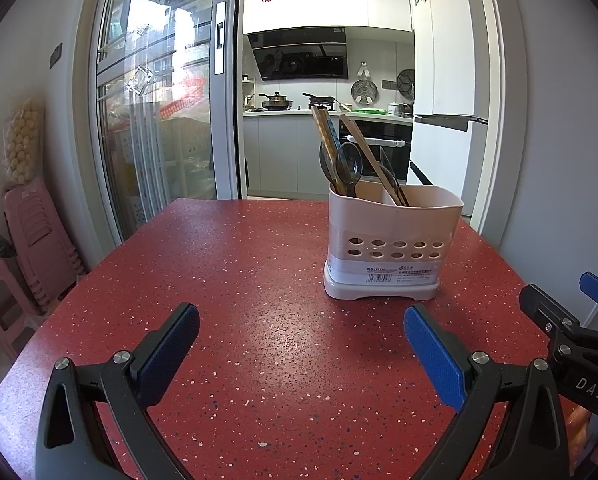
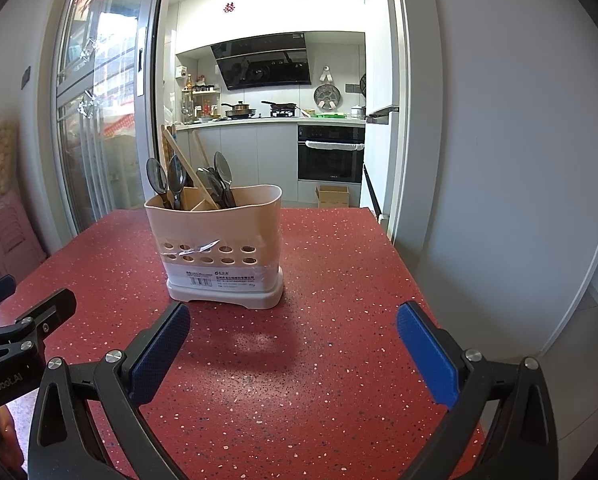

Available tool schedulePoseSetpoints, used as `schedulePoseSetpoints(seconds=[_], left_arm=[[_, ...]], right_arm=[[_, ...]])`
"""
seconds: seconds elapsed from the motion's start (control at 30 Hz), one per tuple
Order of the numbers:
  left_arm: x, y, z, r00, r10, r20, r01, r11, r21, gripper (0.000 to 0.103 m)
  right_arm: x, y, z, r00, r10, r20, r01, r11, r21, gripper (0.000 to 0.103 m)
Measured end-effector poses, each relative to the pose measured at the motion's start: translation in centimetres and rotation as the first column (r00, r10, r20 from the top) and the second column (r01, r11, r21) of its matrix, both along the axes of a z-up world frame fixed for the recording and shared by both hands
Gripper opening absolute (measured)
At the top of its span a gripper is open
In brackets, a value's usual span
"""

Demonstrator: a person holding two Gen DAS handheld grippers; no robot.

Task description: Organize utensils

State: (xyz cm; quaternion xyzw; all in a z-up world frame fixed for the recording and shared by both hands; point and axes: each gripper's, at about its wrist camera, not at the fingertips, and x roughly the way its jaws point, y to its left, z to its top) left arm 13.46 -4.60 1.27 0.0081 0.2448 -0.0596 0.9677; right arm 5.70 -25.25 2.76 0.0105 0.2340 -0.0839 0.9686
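You've got bright daylight pouring through the glass door (image 1: 155,92), with glare and reflections all over it. It leaves a soft sheen on the table (image 1: 275,320); the caddy (image 2: 219,252) throws a shadow toward you. Both views are sharp, bending and darkening at the corners.

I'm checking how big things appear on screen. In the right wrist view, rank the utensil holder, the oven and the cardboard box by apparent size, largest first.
1. Utensil holder, though it is nearest the camera, which inflates it.
2. Oven, far back in the kitchen.
3. Cardboard box on the floor below the oven, clearly smallest.
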Motion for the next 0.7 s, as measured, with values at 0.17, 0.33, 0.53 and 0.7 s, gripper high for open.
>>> schedulePoseSetpoints(seconds=[0.17,0.33,0.53,0.7], left_arm=[[-0.02,0.00,0.01,1.000,0.002,-0.002,-0.002,1.000,-0.001,0.103],[-0.06,-0.09,0.01,1.000,-0.001,-0.004,0.001,1.000,0.002,0.103],[-0.02,-0.10,-0.02,1.000,-0.003,-0.007,0.003,1.000,0.000,0.103],[-0.04,-0.11,-0.04,1.000,-0.002,-0.008,0.002,1.000,0.002,0.103]], right_arm=[[-0.01,0.03,0.05,1.000,0.001,0.001,-0.001,1.000,-0.001,0.103],[0.00,0.06,0.09,1.000,0.001,0.001,-0.001,1.000,0.000,0.103],[-0.03,0.05,0.05,1.000,0.002,0.002,-0.002,1.000,0.000,0.103],[-0.07,0.17,0.20,1.000,0.004,0.003,-0.004,1.000,0.000,0.103]])
